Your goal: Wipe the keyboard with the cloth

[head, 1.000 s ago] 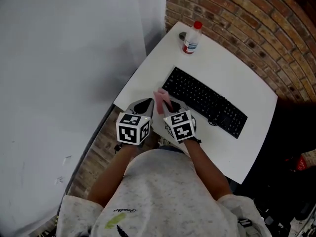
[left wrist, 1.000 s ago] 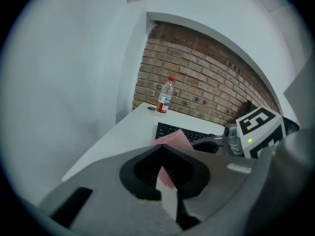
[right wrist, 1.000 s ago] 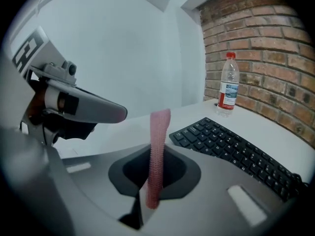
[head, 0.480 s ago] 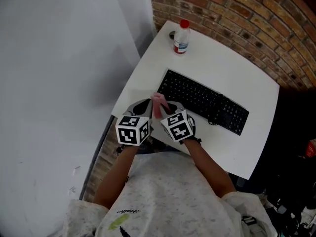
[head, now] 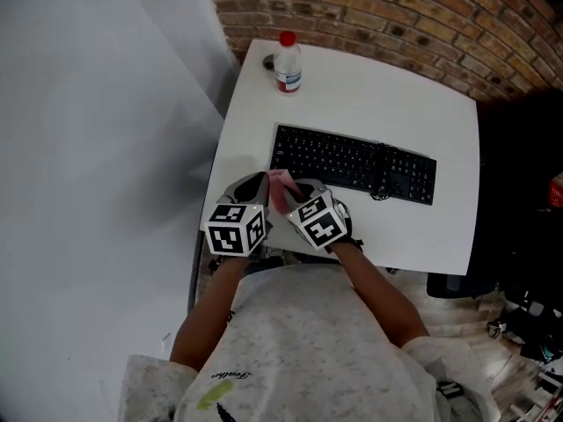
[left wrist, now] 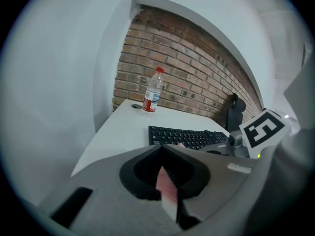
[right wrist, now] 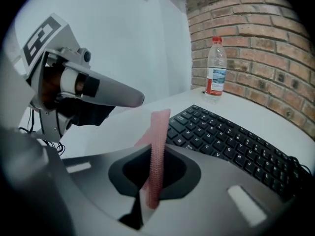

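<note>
Head view: a white table [head: 413, 104] set against a brick wall [head: 396, 7], with a pale plain wall to its left.
- Keyboard [head: 352, 163]: black, lying flat across the middle of the table, with its cable looping at the near edge.
- Bottle [head: 288, 61]: clear plastic with a red cap, upright near the far left corner. A small dark disc [head: 267, 61] lies just beside it. Both are well apart from the keyboard.
- Cloth [head: 280, 184]: pink, held up off the table at the near edge, just short of the keyboard's left end, between the two grippers.
- Left gripper [head: 255, 188] and right gripper [head: 303, 192]: side by side at the near table edge, marker cubes uppermost, the person's forearms below them.

Left gripper view: the left gripper [left wrist: 161, 150] has its jaws closed together on the cloth [left wrist: 166, 186], and a pink edge shows in the hollow behind the tips. Beyond lie the keyboard [left wrist: 187, 136] and the bottle [left wrist: 152, 96]. The right gripper's cube is at the right.

Right gripper view: the right gripper [right wrist: 156, 151] has its jaws clamped on the cloth [right wrist: 158, 127], which stands up past the tips as a narrow ribbed strip. The keyboard [right wrist: 231, 146] lies to the right and the bottle [right wrist: 215, 73] stands by the bricks. The left gripper [right wrist: 88, 90] is close at the left.
</note>
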